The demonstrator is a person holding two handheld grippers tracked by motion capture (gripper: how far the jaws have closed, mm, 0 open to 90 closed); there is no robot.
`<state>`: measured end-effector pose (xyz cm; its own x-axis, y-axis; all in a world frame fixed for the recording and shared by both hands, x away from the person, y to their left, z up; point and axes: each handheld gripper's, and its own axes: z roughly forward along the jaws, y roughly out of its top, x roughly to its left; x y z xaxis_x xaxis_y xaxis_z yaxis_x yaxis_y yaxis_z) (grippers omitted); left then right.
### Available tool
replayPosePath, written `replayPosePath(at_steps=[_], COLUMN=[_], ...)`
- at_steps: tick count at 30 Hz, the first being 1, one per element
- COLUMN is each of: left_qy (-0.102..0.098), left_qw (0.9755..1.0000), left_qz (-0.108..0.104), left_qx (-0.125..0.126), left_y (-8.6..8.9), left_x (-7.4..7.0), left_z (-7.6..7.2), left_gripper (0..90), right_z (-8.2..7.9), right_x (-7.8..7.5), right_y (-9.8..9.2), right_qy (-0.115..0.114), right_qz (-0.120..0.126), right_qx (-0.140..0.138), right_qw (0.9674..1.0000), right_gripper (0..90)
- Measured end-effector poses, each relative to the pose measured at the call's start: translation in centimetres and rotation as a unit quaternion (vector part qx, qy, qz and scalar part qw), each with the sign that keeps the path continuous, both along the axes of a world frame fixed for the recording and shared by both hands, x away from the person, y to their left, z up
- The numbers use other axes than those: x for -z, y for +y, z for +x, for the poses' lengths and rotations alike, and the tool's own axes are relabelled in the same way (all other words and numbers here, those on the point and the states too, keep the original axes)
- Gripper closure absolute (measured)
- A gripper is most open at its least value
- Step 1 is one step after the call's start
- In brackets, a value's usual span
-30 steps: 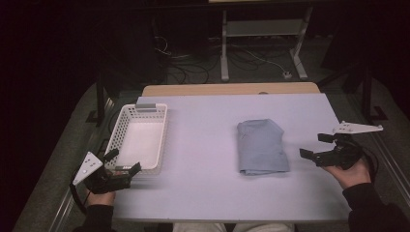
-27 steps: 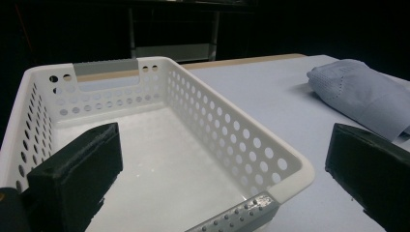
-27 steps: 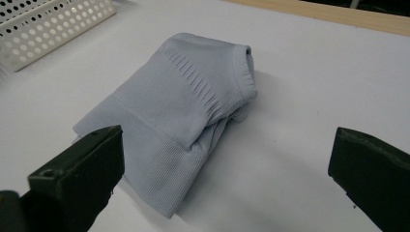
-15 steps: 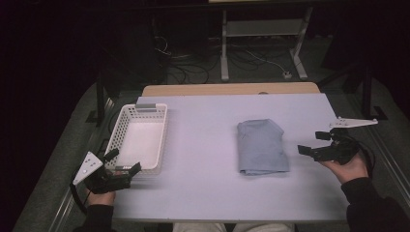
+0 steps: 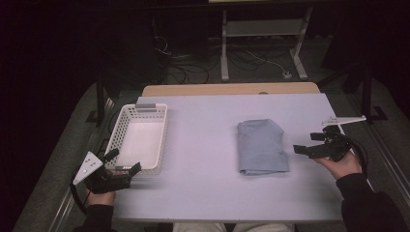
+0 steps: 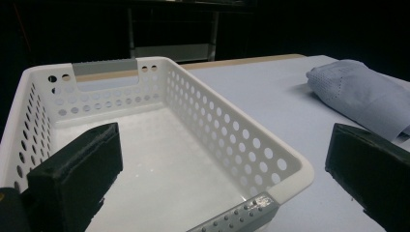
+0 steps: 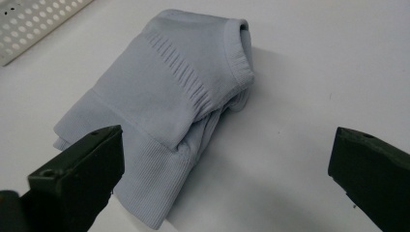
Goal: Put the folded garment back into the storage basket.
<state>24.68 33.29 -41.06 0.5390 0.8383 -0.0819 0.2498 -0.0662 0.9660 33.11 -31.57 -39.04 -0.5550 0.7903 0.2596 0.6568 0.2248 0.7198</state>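
A folded light-blue garment [image 5: 261, 146] lies right of the table's middle; its ribbed hem and cuffs [image 7: 164, 111] face the right gripper view. My right gripper [image 5: 307, 144] hovers just right of it, open, jaws pointing at the garment with nothing between them. A white perforated basket [image 5: 138, 137] stands empty at the table's left, seen close up from its near end [image 6: 159, 145]. My left gripper [image 5: 124, 162] sits at the basket's near end, open and empty, one jaw over the basket's inside and one outside its right wall.
The pale table [image 5: 208, 179] has a wooden strip [image 5: 232, 89] along its far edge. Beyond it on the dark floor stand a metal frame [image 5: 263, 34] and cables [image 5: 186, 65]. The garment [image 6: 360, 96] also appears far right in the left gripper view.
My right gripper has drifted slightly toward the garment and up. The left gripper, basket and garment have stayed put.
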Motion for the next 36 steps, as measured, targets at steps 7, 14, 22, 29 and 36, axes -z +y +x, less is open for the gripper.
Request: replayPosePath(at_steps=[7,14,22,29,36], left_qy=[0.000,0.000,0.000,0.000,0.001], left_qw=[1.0000,1.0000,1.0000,1.0000,1.0000], left_qz=[0.000,0.000,0.000,0.001,0.000], left_qx=[0.001,0.001,0.001,0.002,0.002], left_y=[0.0,0.0,0.0,0.0,0.0], left_x=[0.0,0.0,0.0,0.0,0.0], left_z=[0.0,0.0,0.1,0.1,0.1], left_gripper=[0.0,0.0,0.0,0.0,0.0], right_z=[0.9,1.6,2.5,3.0,3.2], right_x=[0.7,1.5,2.3,3.0,3.5], right_y=[0.1,0.0,0.1,0.6,1.1], right_qy=[0.018,0.040,0.065,0.079,0.089], right_qz=[0.003,0.006,0.026,0.037,0.043], right_qx=[0.000,0.001,0.005,-0.001,-0.007], right_qw=[0.9998,0.9992,0.9975,0.9961,0.9951], right_gripper=[0.0,0.0,0.0,0.0,0.0])
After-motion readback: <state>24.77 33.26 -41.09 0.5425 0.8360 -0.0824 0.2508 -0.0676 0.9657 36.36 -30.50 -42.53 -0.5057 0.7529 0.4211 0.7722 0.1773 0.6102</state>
